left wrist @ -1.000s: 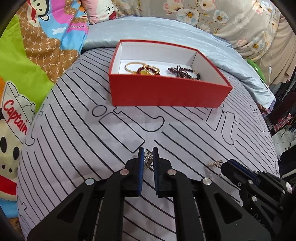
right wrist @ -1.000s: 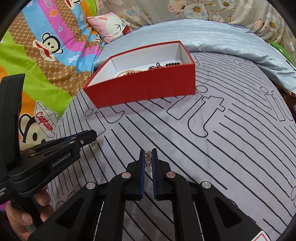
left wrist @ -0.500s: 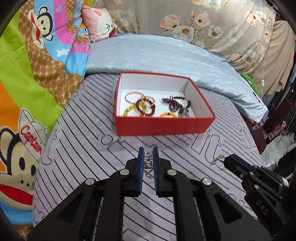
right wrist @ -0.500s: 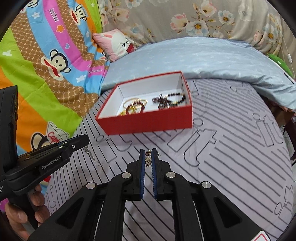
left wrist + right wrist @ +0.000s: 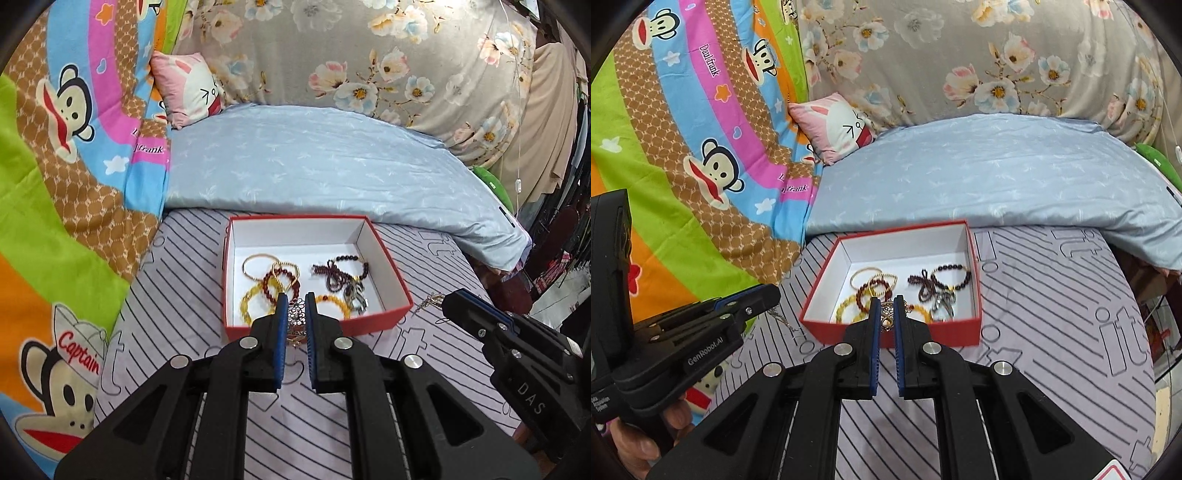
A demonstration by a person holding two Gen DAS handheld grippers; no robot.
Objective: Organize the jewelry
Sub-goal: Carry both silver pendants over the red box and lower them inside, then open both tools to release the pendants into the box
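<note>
Bed sheet (image 5: 177,317), lilac with black stripes; red box (image 5: 391,273) mid-bed, light blue quilt (image 5: 332,166) at far edge, cartoon blanket (image 5: 55,206) along left.

Matt red cardboard box (image 5: 317,326), glossy beaded bracelets (image 5: 271,286), cloth bedsheet (image 5: 177,295).

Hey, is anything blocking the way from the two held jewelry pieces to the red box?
Nothing visible does. The left gripper pinches a silver filigree piece and the right gripper a gold piece, both raised off the striped sheet before the red box, whose open top is uncovered. Bracelets already fill much of its floor.
</note>
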